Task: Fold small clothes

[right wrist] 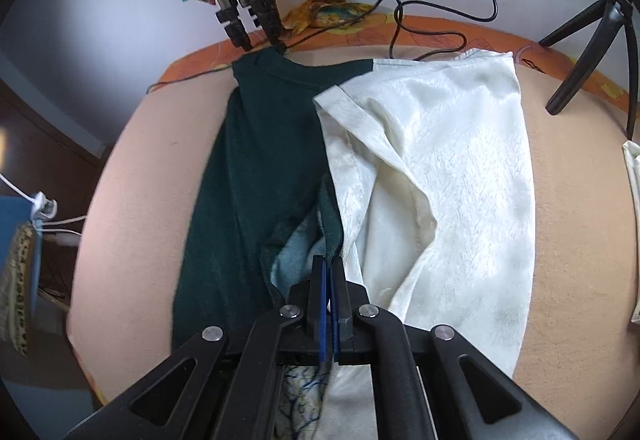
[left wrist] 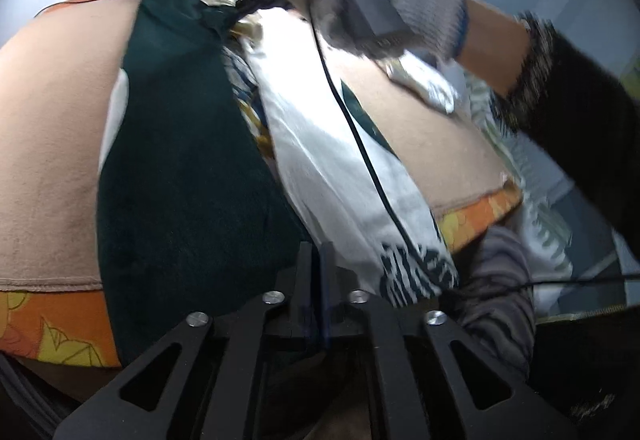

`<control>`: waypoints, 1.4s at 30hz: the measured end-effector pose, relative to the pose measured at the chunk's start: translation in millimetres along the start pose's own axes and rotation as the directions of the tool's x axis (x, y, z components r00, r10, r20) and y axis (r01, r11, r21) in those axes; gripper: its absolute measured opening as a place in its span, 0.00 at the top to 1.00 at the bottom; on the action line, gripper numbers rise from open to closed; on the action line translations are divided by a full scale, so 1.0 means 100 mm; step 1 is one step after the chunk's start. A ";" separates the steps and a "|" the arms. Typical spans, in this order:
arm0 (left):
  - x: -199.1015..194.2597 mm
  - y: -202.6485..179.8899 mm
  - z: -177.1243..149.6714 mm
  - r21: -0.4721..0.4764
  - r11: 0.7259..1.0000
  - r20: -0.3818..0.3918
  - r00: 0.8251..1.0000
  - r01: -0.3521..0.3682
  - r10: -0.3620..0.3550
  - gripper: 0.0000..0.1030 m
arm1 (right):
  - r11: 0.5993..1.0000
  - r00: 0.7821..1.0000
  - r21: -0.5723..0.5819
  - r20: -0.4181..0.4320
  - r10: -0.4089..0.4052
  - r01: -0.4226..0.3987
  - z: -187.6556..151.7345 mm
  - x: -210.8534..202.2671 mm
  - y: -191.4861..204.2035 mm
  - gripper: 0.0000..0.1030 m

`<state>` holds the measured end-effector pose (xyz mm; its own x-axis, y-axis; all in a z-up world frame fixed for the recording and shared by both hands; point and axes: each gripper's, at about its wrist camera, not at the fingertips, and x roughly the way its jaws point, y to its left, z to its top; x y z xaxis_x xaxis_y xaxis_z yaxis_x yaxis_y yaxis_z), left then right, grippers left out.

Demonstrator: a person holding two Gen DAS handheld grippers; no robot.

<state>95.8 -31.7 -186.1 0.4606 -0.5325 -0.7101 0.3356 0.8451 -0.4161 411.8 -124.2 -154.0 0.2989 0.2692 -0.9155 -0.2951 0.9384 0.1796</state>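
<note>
Right gripper [right wrist: 329, 264] tilted steeply down, jaws clamped on green-and-white garment [right wrist: 440, 180].

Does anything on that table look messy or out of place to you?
Yes: the green-and-white garment lies rumpled, with a white flap folded over at a slant. A black cable snakes across the table's far edge onto the garment's top corner.

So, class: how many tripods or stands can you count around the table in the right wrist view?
2: a grey tripod with folded legs at the table's far edge, left of centre, and a black tripod at the far right. Others may be out of frame.
</note>
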 end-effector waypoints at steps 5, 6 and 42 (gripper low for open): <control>-0.37 -0.07 -0.05 0.034 0.999 0.036 0.999 -0.014 0.013 0.88 | 0.998 0.999 -0.055 0.016 0.044 -0.043 -0.09 -0.18 0.02 0.85; -0.48 -0.03 -0.06 0.023 0.999 0.048 0.998 -0.035 0.034 0.85 | 0.997 0.998 -0.065 0.036 0.049 -0.046 -0.13 -0.28 0.03 0.59; -0.63 0.52 -0.34 -0.209 0.973 -0.020 0.995 -0.098 0.096 0.98 | 0.993 0.996 -0.091 -0.051 0.069 -0.073 -3.07 -1.27 -0.33 1.00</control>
<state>56.2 47.1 -182.8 0.4738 -0.4480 -0.7581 0.1096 0.8842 -0.4540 104.8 -256.2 -154.2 0.2312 0.3217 -0.9182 -0.3979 0.8925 0.2125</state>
